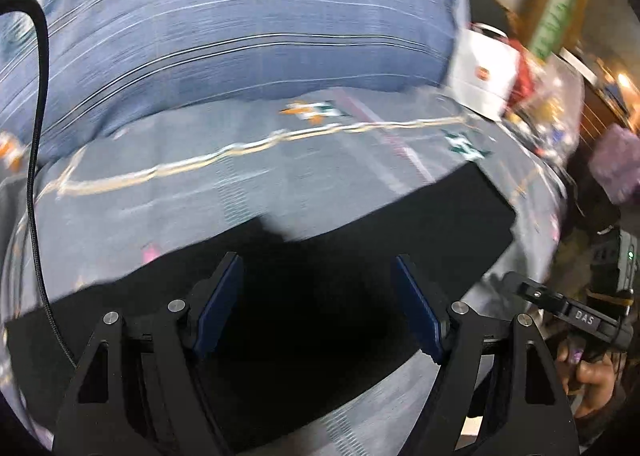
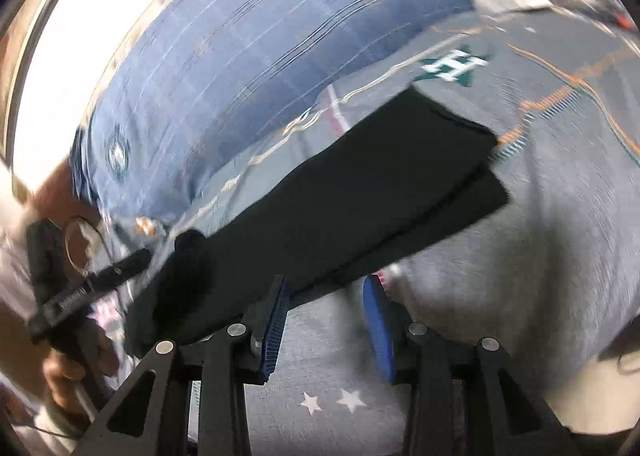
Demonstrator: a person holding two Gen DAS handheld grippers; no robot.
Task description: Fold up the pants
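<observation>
Left wrist view: black pants (image 1: 320, 256) lie flat on the bed (image 1: 280, 184), folded into a long dark strip. Long axis runs from lower left to upper right of the frame, far end squared off near a green-and-white star print (image 1: 466, 146) on the grey bedsheet. Left claw (image 1: 318, 304) hangs over the strip's middle, jaws spread wide, blue pads (image 1: 218, 304) clear of the fabric, nothing gripped. Frame is motion-blurred. Blue striped pillow (image 1: 240, 36) lies behind the pants toward the head of the bed. White bag (image 1: 484, 72) and clutter sit past the bed's far right corner. Right claw's body and the hand (image 1: 592, 372) holding it show at the right edge of this view only.

Right wrist view: same strip runs from lower left to upper right; here two stacked layers are visible at the far end, upper layer slightly offset from the lower. Right claw (image 2: 326, 320) sits at the near long edge of the pants (image 2: 340, 208), jaws part open; left pad is at the fabric's edge, right pad over bare sheet, no cloth pinched between them. Released. Bunched fabric at the strip's near-left end. Left claw's body (image 2: 92, 284) and its hand show at the left edge. Two white stars (image 2: 332, 402) printed on the sheet appear only here.
</observation>
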